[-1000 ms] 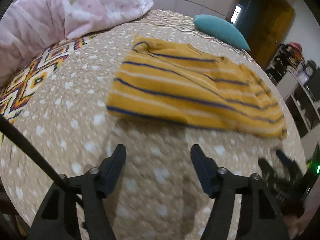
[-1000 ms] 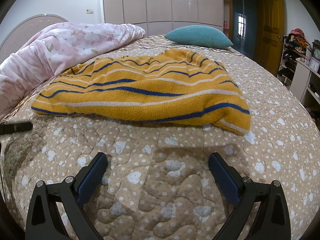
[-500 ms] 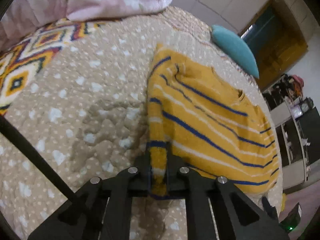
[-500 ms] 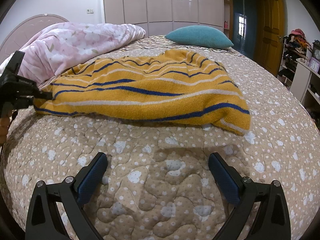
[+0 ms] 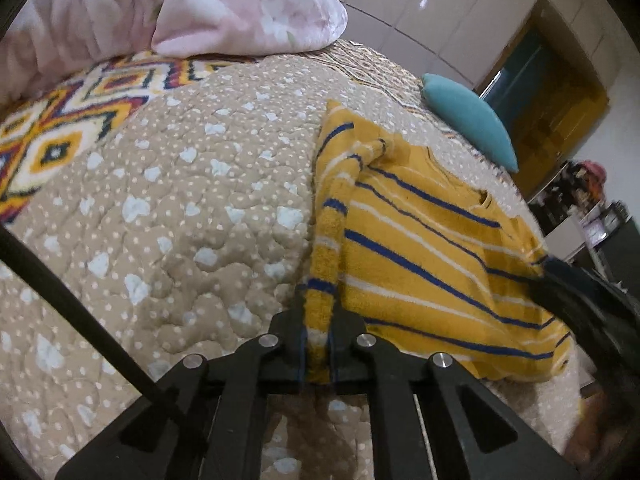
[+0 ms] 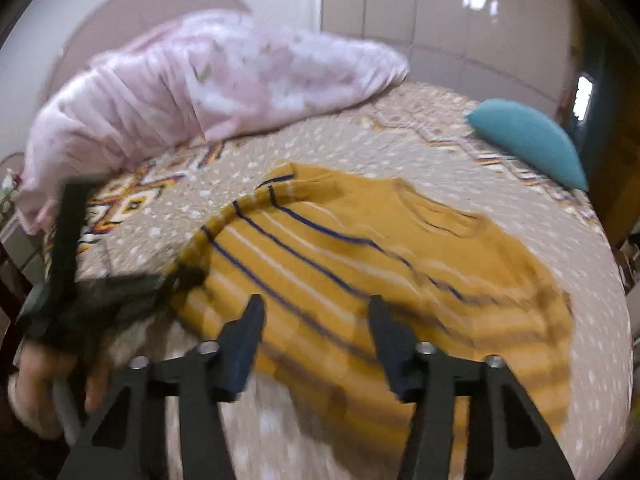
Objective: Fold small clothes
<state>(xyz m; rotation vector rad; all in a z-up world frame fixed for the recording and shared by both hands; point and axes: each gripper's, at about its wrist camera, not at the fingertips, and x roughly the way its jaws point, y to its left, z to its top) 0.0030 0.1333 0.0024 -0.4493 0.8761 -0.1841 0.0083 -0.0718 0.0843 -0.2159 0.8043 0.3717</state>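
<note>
Left wrist view, lower centre: left gripper (image 5: 318,344) is clamped on a corner of the mustard-yellow knitted sweater with blue and white stripes (image 5: 420,256); a narrow band of knit runs up from between the fingers (image 5: 290,320).
Right wrist view, lower centre: right gripper (image 6: 316,332) stands with its fingers (image 6: 246,336) wide apart and nothing between them, hovering over the near edge of the sweater (image 6: 360,264); the frame is motion-blurred.
Sweater position: spread over the middle of both frames on the beige quilted bedspread with white dots (image 5: 180,200), near edge towards the cameras, neckline towards the upper right.
Handling: judged soft, limp and fairly thick; it should drape and sag from any single hold, and the fuzzy knit looks unlikely to slip.
Where to hold: likely the opposite near corner, at lower right in the right wrist view, pinching hem and both layers together, so the edge lifts evenly.
Risk: one-corner pulling may bunch the knit into a rope, as the band by the left fingers suggests.
Farther back, upper left: pink floral duvet (image 5: 240,4) heaped on the bed.
Farther back, upper right: teal oval cushion (image 6: 528,140), well apart from the sweater.
</note>
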